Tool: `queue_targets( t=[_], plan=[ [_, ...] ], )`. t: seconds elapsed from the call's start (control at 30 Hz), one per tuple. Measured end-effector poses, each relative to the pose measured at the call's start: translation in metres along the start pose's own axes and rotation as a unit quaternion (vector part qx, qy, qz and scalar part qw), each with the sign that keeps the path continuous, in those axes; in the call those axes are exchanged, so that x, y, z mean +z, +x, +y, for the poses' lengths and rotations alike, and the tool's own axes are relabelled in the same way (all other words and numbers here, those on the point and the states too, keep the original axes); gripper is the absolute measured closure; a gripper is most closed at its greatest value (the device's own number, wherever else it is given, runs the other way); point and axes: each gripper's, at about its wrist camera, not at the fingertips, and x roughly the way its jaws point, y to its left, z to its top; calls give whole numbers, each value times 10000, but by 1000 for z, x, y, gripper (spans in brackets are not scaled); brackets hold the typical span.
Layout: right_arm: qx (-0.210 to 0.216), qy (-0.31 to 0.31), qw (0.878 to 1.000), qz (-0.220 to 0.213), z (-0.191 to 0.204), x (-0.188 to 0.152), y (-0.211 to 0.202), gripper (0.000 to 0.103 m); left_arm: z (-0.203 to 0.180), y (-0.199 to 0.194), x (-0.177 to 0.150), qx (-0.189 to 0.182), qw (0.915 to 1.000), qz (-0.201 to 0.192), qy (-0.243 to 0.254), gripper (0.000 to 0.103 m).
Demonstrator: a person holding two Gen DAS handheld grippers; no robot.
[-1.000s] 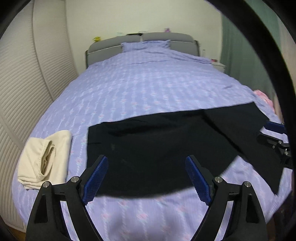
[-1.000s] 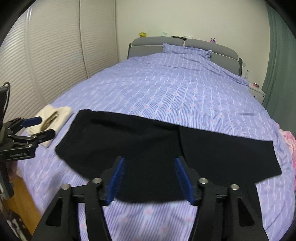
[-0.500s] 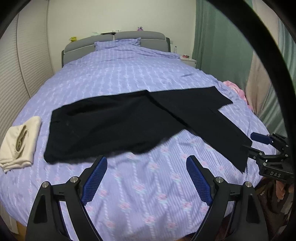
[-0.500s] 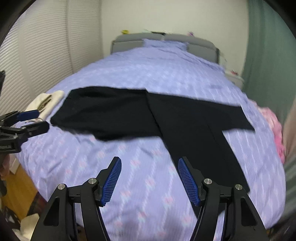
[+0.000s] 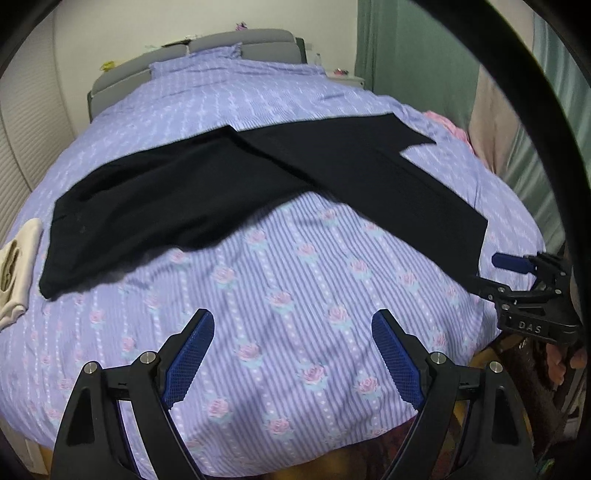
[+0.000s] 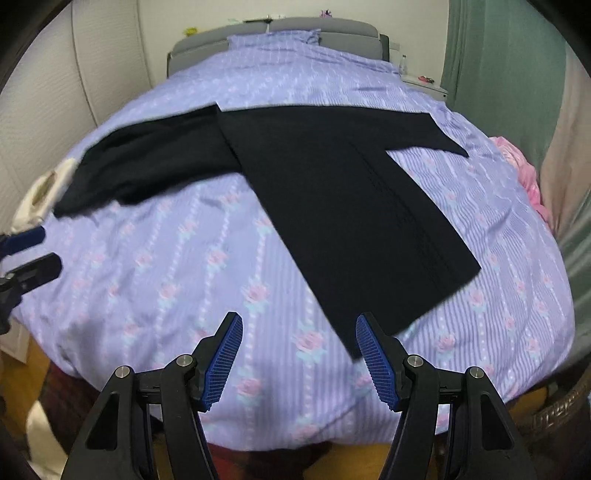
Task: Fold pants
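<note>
Black pants (image 5: 229, 192) lie spread flat on the purple flowered bed (image 5: 295, 295), waist end to the left, two legs splayed to the right. They also show in the right wrist view (image 6: 332, 199). My left gripper (image 5: 291, 350) is open and empty, above bare bedcover in front of the pants. My right gripper (image 6: 299, 358) is open and empty, its right finger close to the hem of the near leg. The right gripper also shows in the left wrist view (image 5: 513, 273), just off that hem. The left gripper shows at the left edge of the right wrist view (image 6: 27, 253).
A folded cream garment (image 5: 16, 266) lies at the bed's left edge beside the pants' waist. A pink cloth (image 6: 524, 173) lies at the right edge. Grey headboard and pillow (image 6: 273, 35) are at the far end, a green curtain (image 6: 495, 62) on the right.
Both grippers have pulled back toward the foot of the bed and turned right. The pants now lie farther ahead, and bare bedcover is under both grippers. Both stayed open.
</note>
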Motion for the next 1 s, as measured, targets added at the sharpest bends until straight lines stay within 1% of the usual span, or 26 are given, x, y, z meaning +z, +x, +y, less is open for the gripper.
queue_targets(
  t=[0.17,0.37,0.4,0.43,0.5,0.57,0.7,0.77,0.8,0.87,0.9,0.97,1.0],
  plan=[
    [-450,-456,9979,56,3,-5,21,38,0,17,-3,-295,9995,105,-81,15],
    [-731,-706,9948,57,3,-6,53,38,-1,43,5,-188,9996,197,-1,15],
    [-837,-740,9937,61,4,-7,59,38,-1,48,8,-170,9996,216,-6,15],
    [-1048,-817,9911,45,5,-8,66,38,-1,52,9,-172,9996,219,-5,15],
    [-1320,-976,9864,-84,6,-10,74,38,-2,63,13,-150,9997,195,32,15],
    [-1691,-1019,9799,-282,5,-12,77,38,-1,71,17,-139,9998,125,84,15],
    [-2065,-1044,9714,-535,2,-13,85,41,-4,94,33,-153,9997,-28,202,15],
    [-2164,-1054,9685,-642,4,-11,85,54,-4,107,43,-242,9993,-29,268,15],
    [-2189,-1070,9675,-683,5,-10,84,58,-4,116,51,-352,9989,-56,312,15],
    [-2222,-1054,9667,-707,7,-7,83,70,-2,129,63,-535,9979,-57,364,15],
    [-2176,-968,9682,-762,6,-5,79,73,0,137,72,-706,9968,-80,356,15],
    [-2130,-811,9708,-741,1,-1,74,85,4,153,88,-1022,9944,-54,258,15],
    [-2091,-658,9730,-720,-5,1,72,88,7,163,97,-1222,9924,-23,151,16]
  ],
)
